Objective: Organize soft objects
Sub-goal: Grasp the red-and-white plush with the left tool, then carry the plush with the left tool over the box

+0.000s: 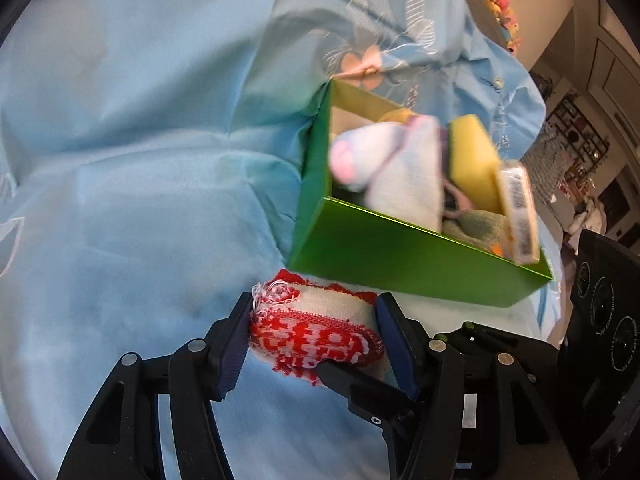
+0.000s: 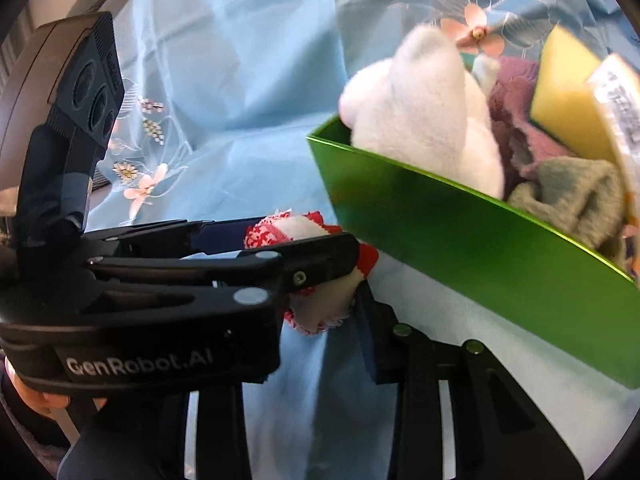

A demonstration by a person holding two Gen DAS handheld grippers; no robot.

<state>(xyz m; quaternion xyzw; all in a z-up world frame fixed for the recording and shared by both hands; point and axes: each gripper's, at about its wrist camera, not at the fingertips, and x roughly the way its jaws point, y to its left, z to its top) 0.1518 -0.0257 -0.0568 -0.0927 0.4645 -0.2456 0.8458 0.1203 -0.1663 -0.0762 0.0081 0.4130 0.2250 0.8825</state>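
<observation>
Light blue flowered cloth [image 1: 120,160] is covering the worktop, wrinkled, most of the left side bare. Low at centre, a small red and white rolled cloth [image 1: 316,332] is lying on the blue cover, just in front of the near wall of the green box [image 1: 400,256]. Left tongs [image 1: 316,340] are standing about half open around the roll, both blue pads pressing on its ends, so they are gripping it. Right tongs [image 2: 320,304] are coming in from the side at the same roll; the right pad is lying against the cloth edge, the left one is hidden behind the other tool, so whether they are clamping I cannot tell. Right of that, the box is sitting partly filled: white plush toy [image 2: 424,120], purple cloth [image 2: 516,120], grey-green cloth [image 2: 580,200], yellow sponge [image 1: 476,160], a wrapped pack [image 1: 520,216] at the far right end. Judging the roll: light, soft, frayed at the edge, likely to unroll or squash if pinched at one layer. Best hold is looking like across the full bundle at mid-length, squeezing gently.
</observation>
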